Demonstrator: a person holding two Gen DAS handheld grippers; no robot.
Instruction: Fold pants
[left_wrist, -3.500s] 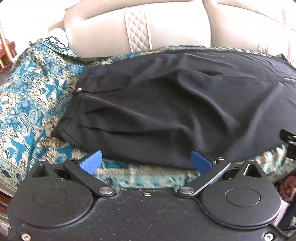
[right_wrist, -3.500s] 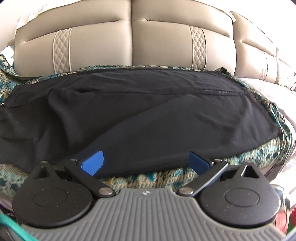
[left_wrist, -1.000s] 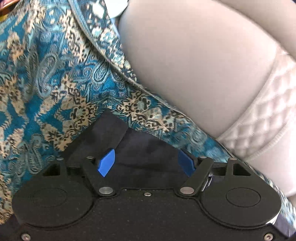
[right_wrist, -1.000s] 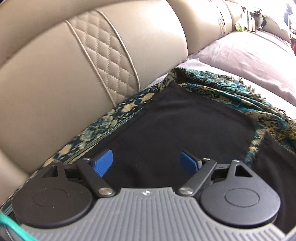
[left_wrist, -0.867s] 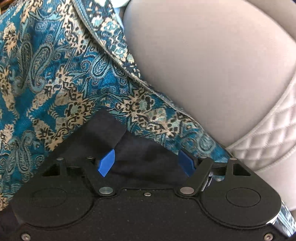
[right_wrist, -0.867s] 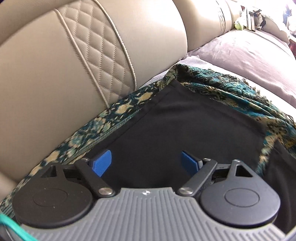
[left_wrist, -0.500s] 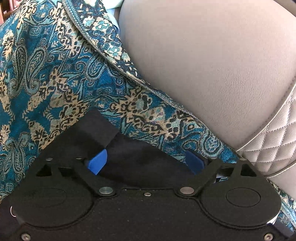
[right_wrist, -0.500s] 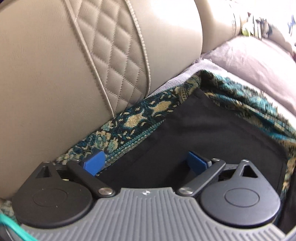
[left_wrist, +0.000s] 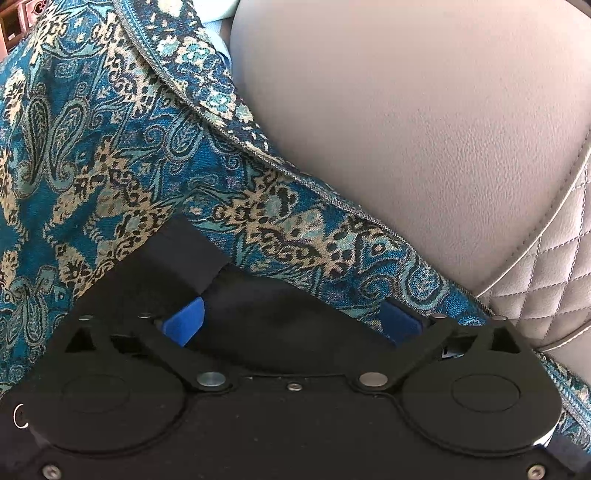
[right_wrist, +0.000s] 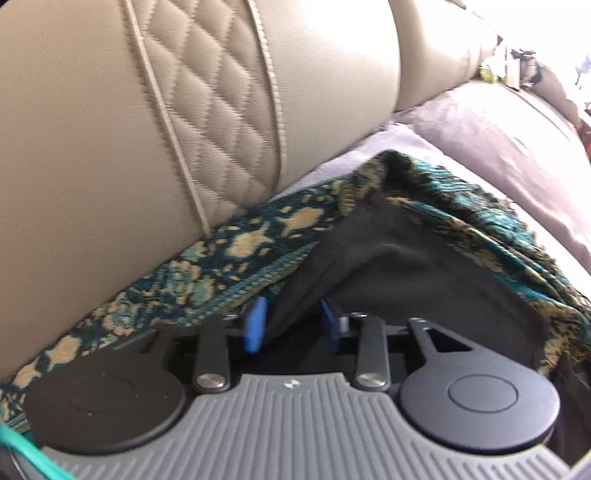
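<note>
On throw (left_wrist: 110, 177): one pants (right_wrist: 424, 273), two grippers.

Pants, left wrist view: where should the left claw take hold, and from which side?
Grip the back corner of the black pants, at the waistband strip lying flat on the patterned throw near the sofa backrest. Come in low from the front, along the seat. The left claw is open and already straddles that corner. The right claw has closed on its far edge, raising a ridge.
</note>
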